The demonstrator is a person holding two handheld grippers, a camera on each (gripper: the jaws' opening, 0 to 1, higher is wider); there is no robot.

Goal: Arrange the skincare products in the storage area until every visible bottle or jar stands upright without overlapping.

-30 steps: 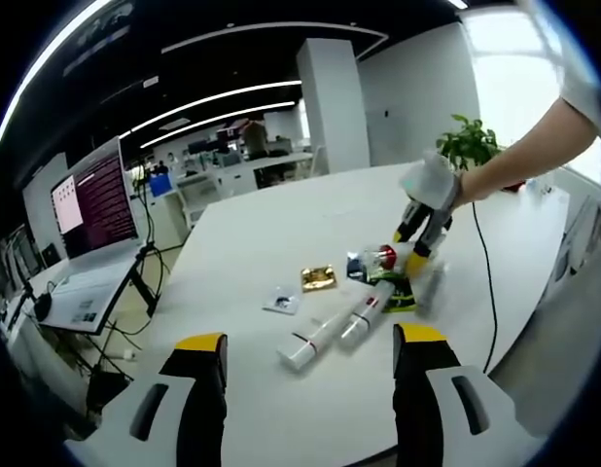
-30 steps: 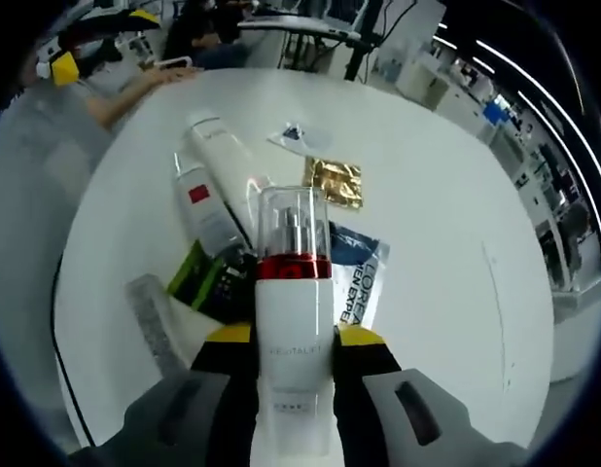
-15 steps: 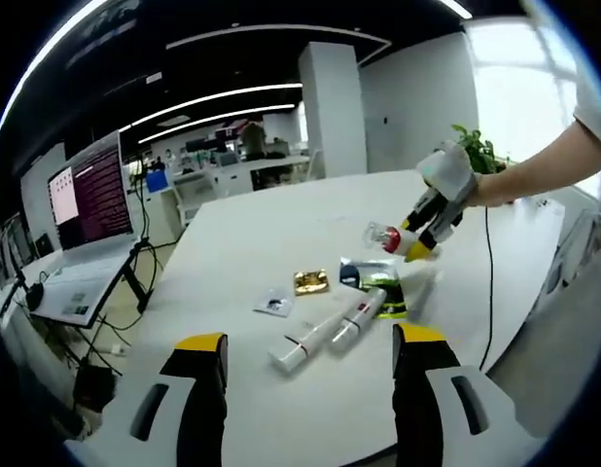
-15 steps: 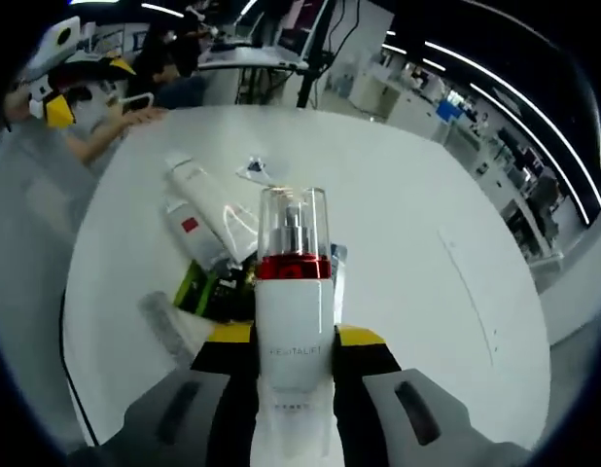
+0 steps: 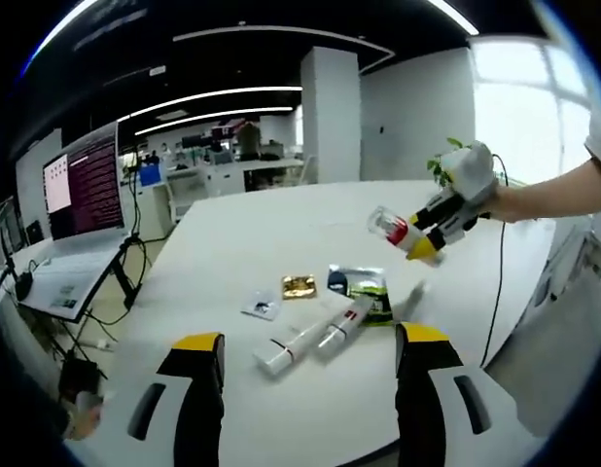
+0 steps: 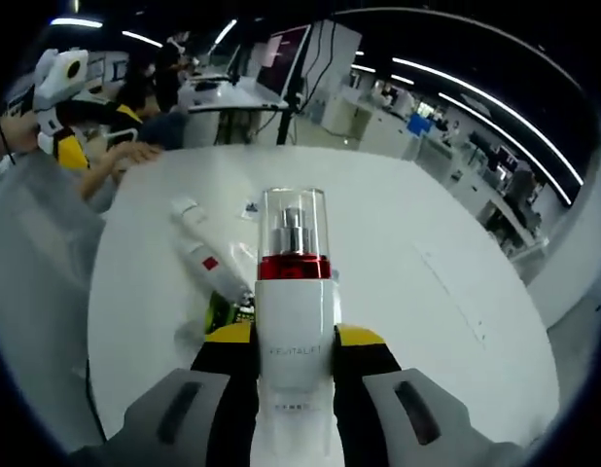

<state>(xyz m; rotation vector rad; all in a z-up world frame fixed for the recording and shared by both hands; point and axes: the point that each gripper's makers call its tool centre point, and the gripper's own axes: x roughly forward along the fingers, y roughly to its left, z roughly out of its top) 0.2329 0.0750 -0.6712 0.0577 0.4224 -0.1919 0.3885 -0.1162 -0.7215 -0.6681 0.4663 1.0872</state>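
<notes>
In the left gripper view, the left gripper point(image 5: 310, 409) is hovering with its jaws spread and nothing between them, low at 6 o'clock over the white surface point(image 5: 232, 243). Two white tubes point(image 5: 310, 336) are lying flat side by side near the centre, beside a green sachet point(image 5: 364, 292), with a gold sachet point(image 5: 299, 285) and a small blue-and-white sachet point(image 5: 262, 306) toward 9 o'clock of them. At 2 o'clock the right gripper point(image 5: 432, 233) is carrying the pump bottle point(image 5: 390, 226) in the air above the pile, tilted well off vertical. In the right gripper view, the right gripper point(image 6: 293, 355) is pinching the white pump bottle point(image 6: 293, 282) around its lower body, the red band and clear cap pointing toward 12 o'clock; the tubes point(image 6: 208, 258) are lying on the surface point(image 6: 407, 253) toward 10 o'clock, beyond the bottle. To do this step well, I would judge that the bottle needs turning until its base is facing the surface, then lowering onto a bare patch well apart from the sachets, so it is standing flat rather than on a packet edge, with the jaws parting only once it is resting steadily.
</notes>
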